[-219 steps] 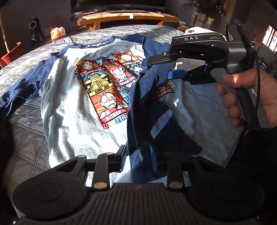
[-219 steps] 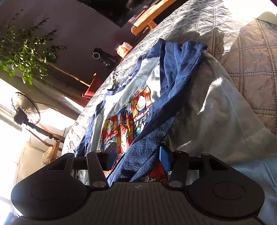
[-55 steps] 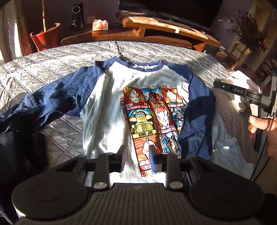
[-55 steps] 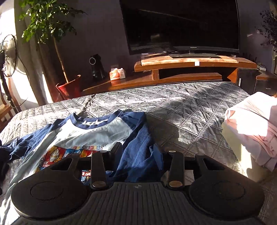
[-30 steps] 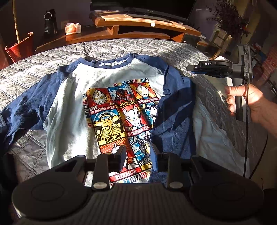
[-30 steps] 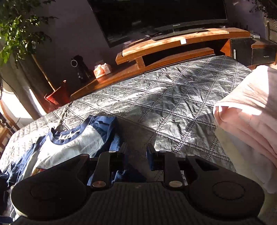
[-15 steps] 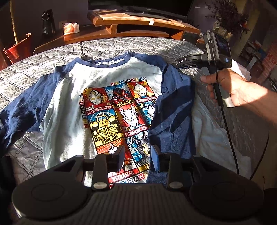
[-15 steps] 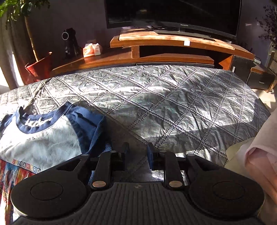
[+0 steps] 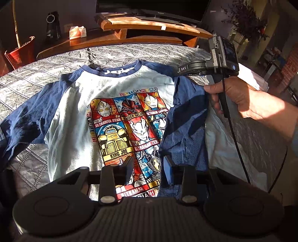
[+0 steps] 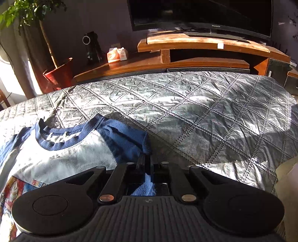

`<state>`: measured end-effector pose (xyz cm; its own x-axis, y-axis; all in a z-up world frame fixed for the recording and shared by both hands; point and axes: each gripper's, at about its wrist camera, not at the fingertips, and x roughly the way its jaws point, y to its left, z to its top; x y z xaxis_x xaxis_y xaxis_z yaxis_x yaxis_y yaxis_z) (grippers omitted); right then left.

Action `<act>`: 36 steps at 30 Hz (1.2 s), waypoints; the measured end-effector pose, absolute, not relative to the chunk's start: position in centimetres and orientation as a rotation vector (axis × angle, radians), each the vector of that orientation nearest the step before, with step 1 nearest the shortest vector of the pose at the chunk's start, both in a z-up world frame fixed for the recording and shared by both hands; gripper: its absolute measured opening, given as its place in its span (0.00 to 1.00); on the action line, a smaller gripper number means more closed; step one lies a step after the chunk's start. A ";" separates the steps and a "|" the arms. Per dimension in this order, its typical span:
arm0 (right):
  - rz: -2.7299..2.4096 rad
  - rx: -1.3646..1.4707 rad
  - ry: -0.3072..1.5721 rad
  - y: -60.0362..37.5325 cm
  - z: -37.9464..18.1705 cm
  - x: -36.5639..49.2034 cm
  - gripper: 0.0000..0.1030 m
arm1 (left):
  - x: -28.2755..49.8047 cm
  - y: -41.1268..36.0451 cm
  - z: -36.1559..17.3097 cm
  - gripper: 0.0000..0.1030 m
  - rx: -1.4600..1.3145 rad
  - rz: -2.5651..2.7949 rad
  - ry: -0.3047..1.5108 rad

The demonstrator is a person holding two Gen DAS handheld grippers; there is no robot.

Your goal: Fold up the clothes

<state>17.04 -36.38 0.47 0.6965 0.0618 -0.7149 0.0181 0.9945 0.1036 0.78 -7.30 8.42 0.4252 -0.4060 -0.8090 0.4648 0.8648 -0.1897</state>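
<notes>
A white T-shirt (image 9: 74, 119) with navy sleeves and a bright cartoon print lies face up on the grey quilted bed (image 9: 24, 83). Its right side is folded inward, the navy sleeve (image 9: 184, 130) lying over the print's edge. My left gripper (image 9: 148, 172) is open and empty, hovering over the shirt's lower hem. My right gripper (image 10: 148, 165) is shut on the navy fabric of the shirt's right shoulder fold (image 10: 130, 139); it also shows in the left wrist view (image 9: 183, 69), held by a hand at the shoulder. The shirt's left sleeve (image 9: 24, 115) lies spread out.
A wooden TV stand (image 10: 186, 48) with a TV (image 10: 201, 13) stands beyond the bed. A red plant pot (image 10: 59, 74) and a tissue box (image 10: 117, 54) are at the back left. Pale folded laundry (image 9: 255, 78) lies at the bed's right side.
My right gripper has moved down onto the shirt's right shoulder and shut on the navy fabric. My left gripper has stayed open over the lower hem.
</notes>
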 end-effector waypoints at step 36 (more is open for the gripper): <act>0.690 -0.268 0.779 -19.4 5.3 -5.8 0.61 | 3.1 -2.1 9.8 0.43 0.009 -0.325 0.940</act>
<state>-5.82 -19.39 5.28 0.5086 0.4700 -0.7214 -0.6595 0.7513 0.0246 3.12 -2.12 9.77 0.5448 -0.2696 -0.7941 0.2777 0.9515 -0.1325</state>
